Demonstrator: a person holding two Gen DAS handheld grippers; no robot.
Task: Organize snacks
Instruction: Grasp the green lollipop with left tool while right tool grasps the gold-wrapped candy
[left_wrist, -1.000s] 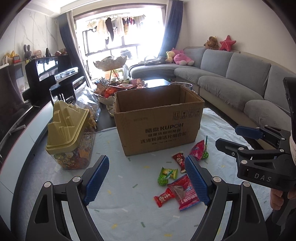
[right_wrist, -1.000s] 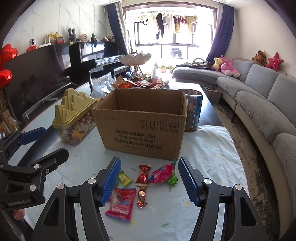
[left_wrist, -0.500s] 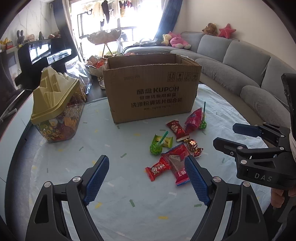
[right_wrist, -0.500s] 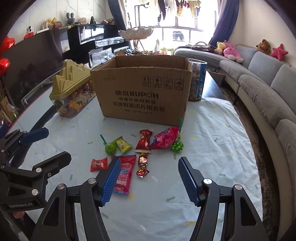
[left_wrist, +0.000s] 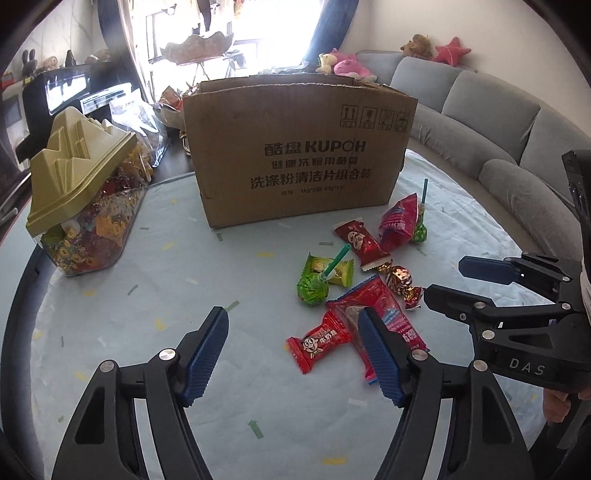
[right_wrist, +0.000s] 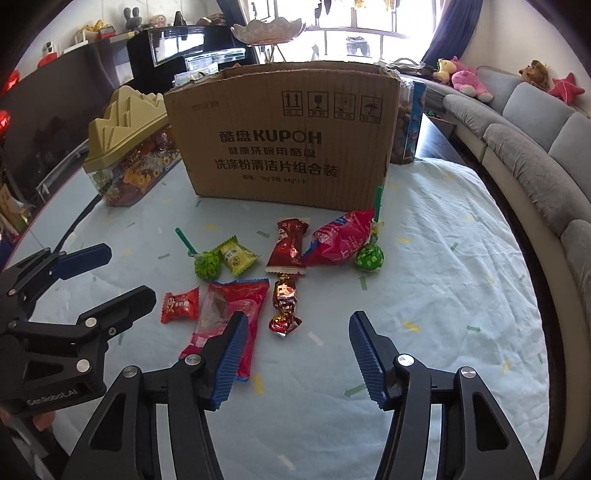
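On the tabletop (right_wrist: 461, 258), snacks: a loose cluster of wrapped sweets lies at 6 o'clock of the cardboard box (right_wrist: 284, 136), untouched.
Cluster members: long red packet (right_wrist: 229, 306); small red sweet (right_wrist: 181, 304); foil-twist candy (right_wrist: 284, 306); two green lollipops (right_wrist: 207, 264) (right_wrist: 369, 256); yellow-green sweet (right_wrist: 236, 256).
Handling: judged light, crinkly, slippery, easily crushed; take wrappers at a flat end, lollipops by the stick.
Left gripper (left_wrist: 295, 354): fingers spread wide, empty, with the small red sweet (left_wrist: 319, 341) between them.
Right gripper (right_wrist: 295, 354): fingers apart, holding nothing, the foil-twist candy at 12 o'clock.
Surroundings: candy jar with gold lid (right_wrist: 129, 155) at 9 o'clock of the box.
Change from earlier frames: both cameras are lower and closer; sweets have not shifted.
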